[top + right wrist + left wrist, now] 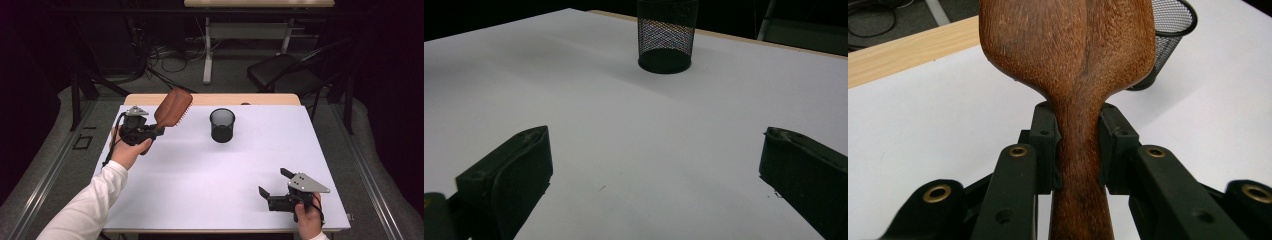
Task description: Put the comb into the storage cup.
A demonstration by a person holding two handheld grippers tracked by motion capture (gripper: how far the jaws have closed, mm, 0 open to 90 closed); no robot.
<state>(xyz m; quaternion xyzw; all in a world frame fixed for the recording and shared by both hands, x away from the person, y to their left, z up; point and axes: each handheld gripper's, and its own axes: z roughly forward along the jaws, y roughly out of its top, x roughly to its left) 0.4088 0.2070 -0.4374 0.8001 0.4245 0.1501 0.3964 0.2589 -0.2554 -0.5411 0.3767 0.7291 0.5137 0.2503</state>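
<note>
A brown wooden hairbrush (173,107) is held above the table's far left part, its head tilted up and toward the back. My left gripper (161,131) is shut on its handle; in the left gripper view the black pads (1045,135) press both sides of the hairbrush neck (1078,145). A black mesh cup (222,125) stands upright at mid-table toward the back, to the right of the brush. My right gripper (273,182) rests low near the front right edge, wide open and holding nothing, pointing at the mesh cup (667,35).
The white table top (200,175) has a wooden strip (210,99) along its far edge. Beyond the table stand a dark chair (285,70) and a desk frame with cables on the floor.
</note>
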